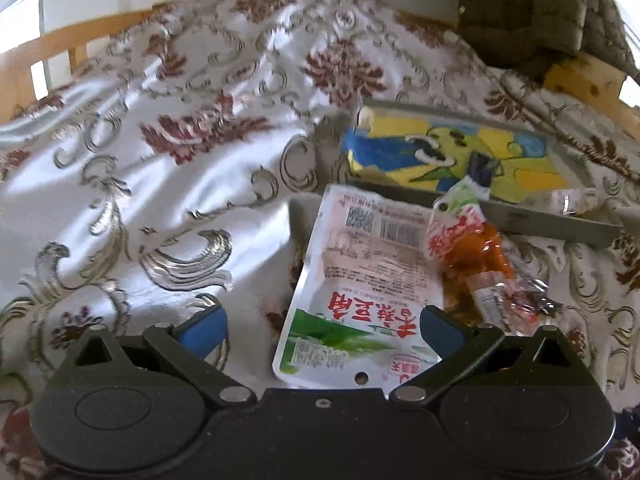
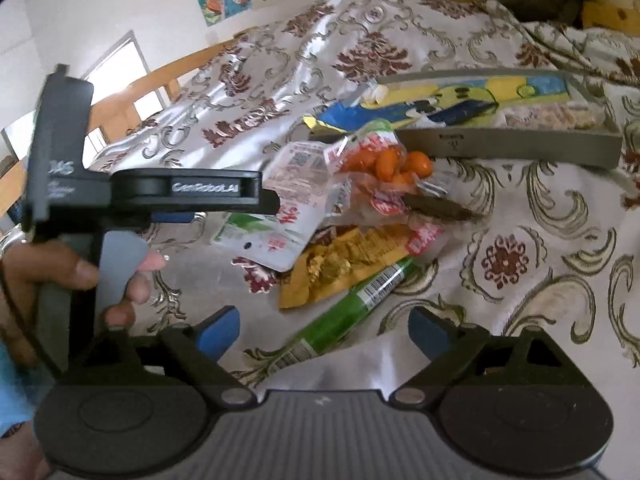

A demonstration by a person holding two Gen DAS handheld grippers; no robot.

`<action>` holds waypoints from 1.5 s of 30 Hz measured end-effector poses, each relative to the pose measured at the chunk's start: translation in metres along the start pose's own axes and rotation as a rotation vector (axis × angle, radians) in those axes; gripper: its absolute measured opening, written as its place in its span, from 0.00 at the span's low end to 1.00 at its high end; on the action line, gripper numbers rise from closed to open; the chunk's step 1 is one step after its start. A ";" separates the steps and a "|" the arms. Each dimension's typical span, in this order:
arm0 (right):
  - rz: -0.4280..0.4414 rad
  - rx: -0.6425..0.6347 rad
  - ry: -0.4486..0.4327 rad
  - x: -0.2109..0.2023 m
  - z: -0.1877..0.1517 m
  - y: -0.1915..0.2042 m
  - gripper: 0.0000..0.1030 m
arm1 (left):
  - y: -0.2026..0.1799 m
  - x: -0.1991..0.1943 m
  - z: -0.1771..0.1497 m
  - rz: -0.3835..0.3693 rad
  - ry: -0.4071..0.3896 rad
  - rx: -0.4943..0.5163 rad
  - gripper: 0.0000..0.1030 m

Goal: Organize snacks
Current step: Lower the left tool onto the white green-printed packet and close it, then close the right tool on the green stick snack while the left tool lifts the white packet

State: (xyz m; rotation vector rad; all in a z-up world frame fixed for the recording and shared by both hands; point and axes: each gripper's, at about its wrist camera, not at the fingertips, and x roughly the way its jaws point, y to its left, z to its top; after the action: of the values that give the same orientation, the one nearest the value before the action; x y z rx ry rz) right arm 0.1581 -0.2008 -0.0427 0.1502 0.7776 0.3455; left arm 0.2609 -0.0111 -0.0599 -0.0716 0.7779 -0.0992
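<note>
A heap of snacks lies on the patterned cloth in front of a grey tray (image 1: pixel 560 224) (image 2: pixel 512 142) with a colourful picture inside. My left gripper (image 1: pixel 322 330) is open and low over a white-and-green pouch (image 1: pixel 360 280) (image 2: pixel 272 220); its right pad is at the pouch's edge and the left pad stands apart. A packet of orange pieces (image 1: pixel 476 252) (image 2: pixel 392 164) lies beside the pouch. My right gripper (image 2: pixel 325 334) is open above a green tube (image 2: pixel 348 312), with a yellow packet (image 2: pixel 340 264) just beyond it.
A hand (image 2: pixel 80 272) holds the left gripper at the left of the right wrist view. A pale snack pack (image 2: pixel 548 116) lies in the tray. A wooden rail (image 1: pixel 60 40) and a dark quilted jacket (image 1: pixel 532 12) border the cloth at the back.
</note>
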 end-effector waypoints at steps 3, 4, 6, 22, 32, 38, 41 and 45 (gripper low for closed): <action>0.015 0.033 0.024 0.007 -0.001 -0.005 0.89 | 0.006 0.010 0.004 -0.028 0.018 -0.046 0.99; 0.024 0.045 0.031 0.008 -0.002 -0.007 0.88 | 0.009 0.013 0.005 -0.041 0.028 -0.061 0.99; 0.037 0.063 0.043 0.012 -0.002 -0.009 0.88 | 0.012 0.021 0.008 -0.053 0.063 -0.084 0.99; -0.006 0.041 0.032 0.027 -0.005 -0.002 0.85 | 0.007 0.012 0.013 -0.214 0.078 -0.132 0.88; -0.036 0.014 0.037 0.026 -0.009 0.005 0.85 | 0.025 0.023 0.010 -0.205 0.119 -0.192 0.87; -0.039 0.001 0.029 0.029 -0.009 0.006 0.87 | 0.026 0.026 0.012 -0.304 0.155 -0.185 0.69; -0.054 -0.014 0.027 0.030 -0.011 0.010 0.86 | 0.023 0.019 0.012 -0.320 0.138 -0.210 0.58; -0.078 -0.033 0.038 0.030 -0.010 0.013 0.82 | 0.022 -0.001 0.012 -0.349 0.083 -0.244 0.47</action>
State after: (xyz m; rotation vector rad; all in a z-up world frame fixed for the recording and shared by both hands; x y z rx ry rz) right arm 0.1671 -0.1779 -0.0660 0.0827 0.8127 0.2878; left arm 0.2704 0.0111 -0.0526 -0.4371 0.8521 -0.3396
